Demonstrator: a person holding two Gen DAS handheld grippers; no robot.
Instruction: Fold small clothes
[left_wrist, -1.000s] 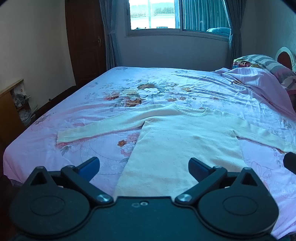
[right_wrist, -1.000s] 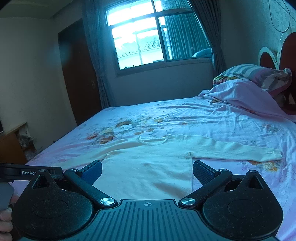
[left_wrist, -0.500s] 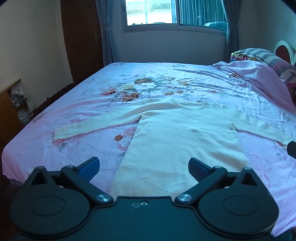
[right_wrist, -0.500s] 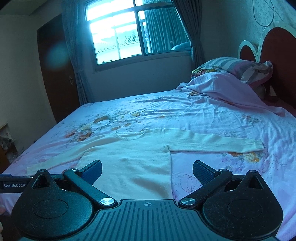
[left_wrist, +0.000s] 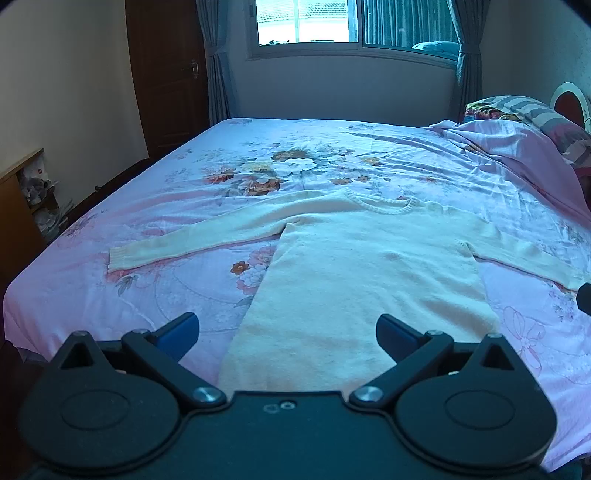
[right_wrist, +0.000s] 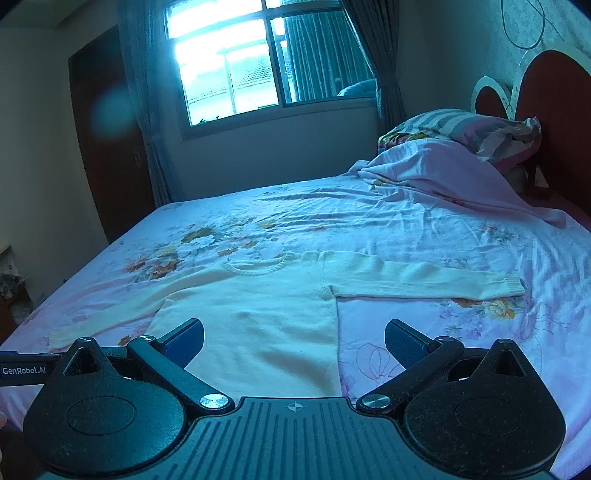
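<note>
Cream sweater flat on bed | left claw, right claw wide, empty, hovering

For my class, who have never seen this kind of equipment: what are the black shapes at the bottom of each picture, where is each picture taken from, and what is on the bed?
The black shapes are hand-held grippers, one in each of a person's hands. Each carries a wide-angle camera looking forward along its two blue-tipped fingers.

One picture comes from the left gripper, the other from the right gripper. Both are open and hold nothing.

On the bed, which has a floral sheet, a cream sweater lies flat, neck pointing away towards the window, both sleeves spread sideways. It is not yet folded. A rumpled pink blanket and a striped pillow sit by the headboard.
</note>
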